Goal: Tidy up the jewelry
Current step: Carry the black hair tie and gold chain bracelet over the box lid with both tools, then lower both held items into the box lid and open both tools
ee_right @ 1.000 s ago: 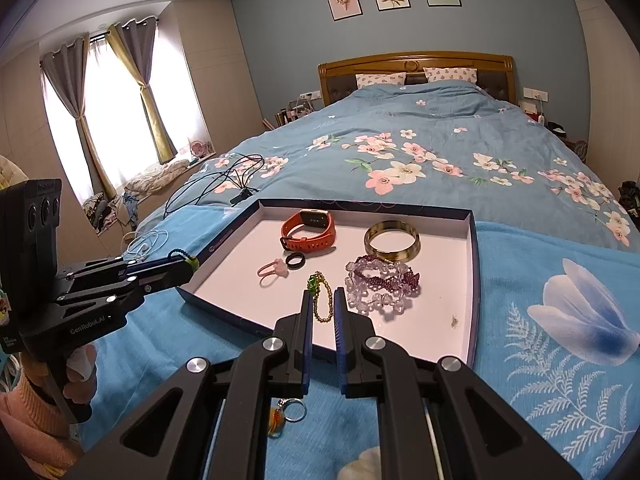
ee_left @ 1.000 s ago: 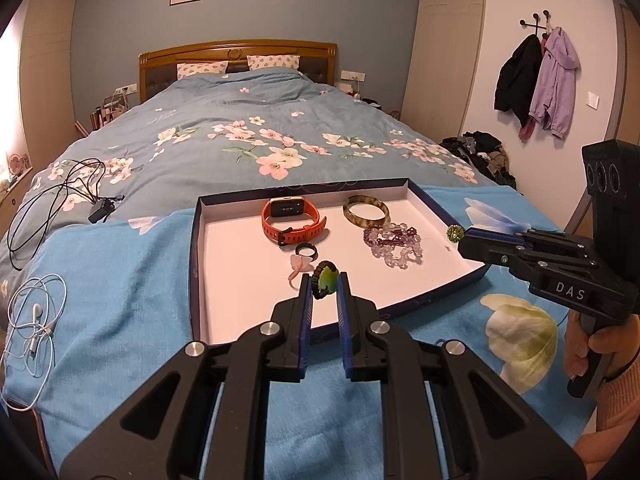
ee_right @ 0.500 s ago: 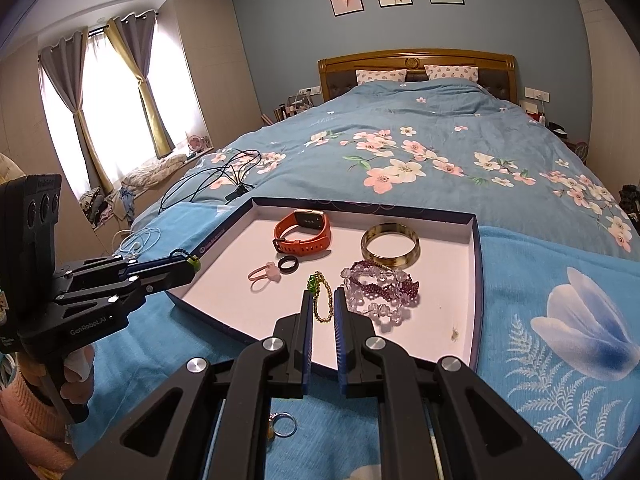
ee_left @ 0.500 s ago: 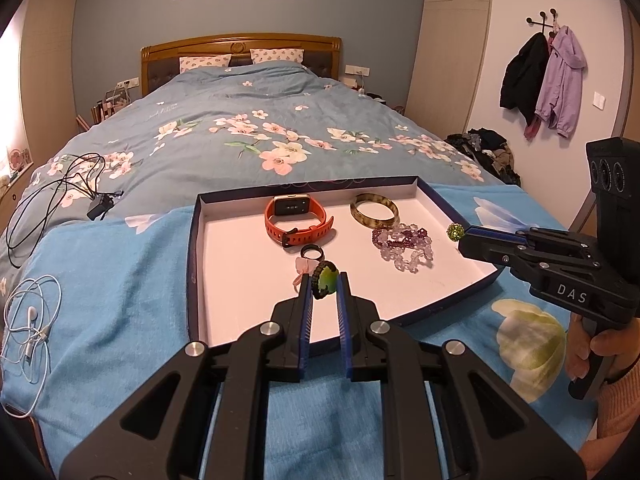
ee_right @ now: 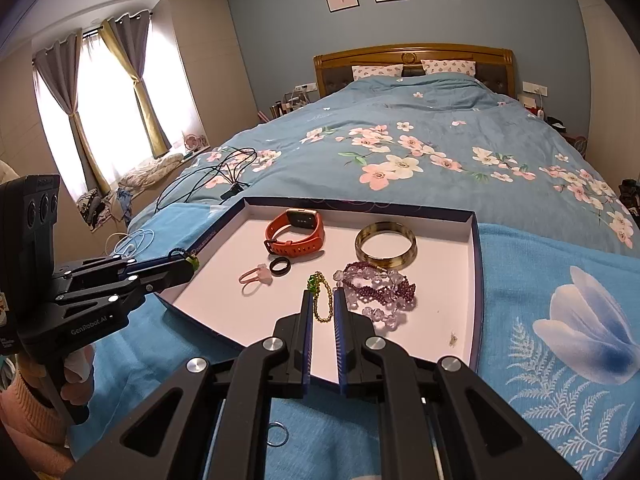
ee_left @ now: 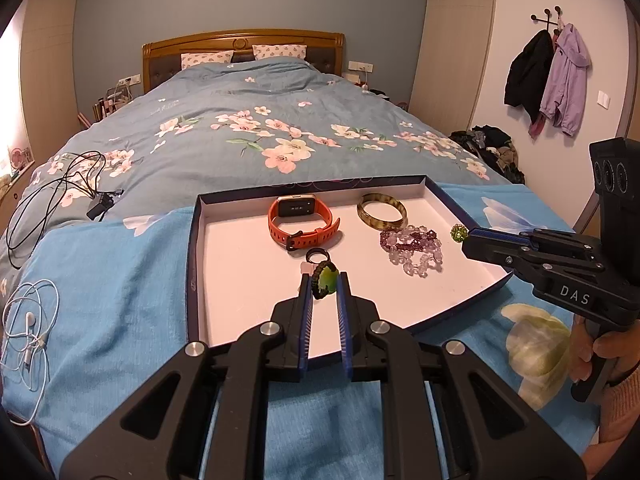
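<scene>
Left wrist view: tray (ee_left: 195,264) containing orange watch (ee_left: 301,222), bangle (ee_left: 381,211), beaded bracelets (ee_left: 412,245); left gripper (ee_left: 323,284) clamping green charm (ee_left: 325,280); right gripper (ee_right: 322,300) pinching gold chain (ee_right: 323,300).

We see a matt white-lined cardboard tray (ee_left: 240,248) on a soft cloth bedspread (ee_left: 120,272), a glossy amber bangle (ee_left: 381,211), clear faceted bead bracelets (ee_left: 412,245), a matt orange rubbery watch strap (ee_left: 316,232), and a polished wooden headboard (ee_left: 240,46) at upper centre.

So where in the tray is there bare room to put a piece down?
The widest bare floor runs along the left wall of the tray, left of the orange watch and pink ring. A smaller patch lies in the near right corner, in front of the bead bracelet. Crowded: middle and back right.
</scene>
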The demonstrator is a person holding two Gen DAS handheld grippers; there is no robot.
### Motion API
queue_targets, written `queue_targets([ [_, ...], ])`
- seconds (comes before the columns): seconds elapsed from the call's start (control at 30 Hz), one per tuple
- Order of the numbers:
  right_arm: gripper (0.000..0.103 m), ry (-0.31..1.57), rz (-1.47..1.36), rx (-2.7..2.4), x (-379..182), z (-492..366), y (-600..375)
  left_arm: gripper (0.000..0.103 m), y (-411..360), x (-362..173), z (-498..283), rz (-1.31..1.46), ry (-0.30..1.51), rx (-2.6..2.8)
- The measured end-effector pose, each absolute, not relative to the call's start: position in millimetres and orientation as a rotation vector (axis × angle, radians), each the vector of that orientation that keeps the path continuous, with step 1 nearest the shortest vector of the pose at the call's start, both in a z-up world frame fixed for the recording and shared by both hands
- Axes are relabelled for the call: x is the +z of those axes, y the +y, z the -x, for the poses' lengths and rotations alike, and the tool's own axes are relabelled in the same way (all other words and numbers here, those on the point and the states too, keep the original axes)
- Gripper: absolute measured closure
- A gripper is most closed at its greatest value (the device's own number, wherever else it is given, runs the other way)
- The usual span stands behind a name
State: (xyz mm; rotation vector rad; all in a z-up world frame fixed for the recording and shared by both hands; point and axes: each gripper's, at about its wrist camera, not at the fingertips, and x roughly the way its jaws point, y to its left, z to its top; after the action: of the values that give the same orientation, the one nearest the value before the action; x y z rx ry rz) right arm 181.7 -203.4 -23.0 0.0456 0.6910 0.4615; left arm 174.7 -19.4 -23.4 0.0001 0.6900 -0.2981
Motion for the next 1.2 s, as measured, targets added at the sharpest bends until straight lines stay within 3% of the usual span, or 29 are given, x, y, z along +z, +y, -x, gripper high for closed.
queue_targets([
  [1.2, 0.094, 0.752, -0.027, 0.437, -32.8, -207.4, -200.8, 0.091, -23.2, -44.4, -211.7, -0.004, 0.775, -0.269],
])
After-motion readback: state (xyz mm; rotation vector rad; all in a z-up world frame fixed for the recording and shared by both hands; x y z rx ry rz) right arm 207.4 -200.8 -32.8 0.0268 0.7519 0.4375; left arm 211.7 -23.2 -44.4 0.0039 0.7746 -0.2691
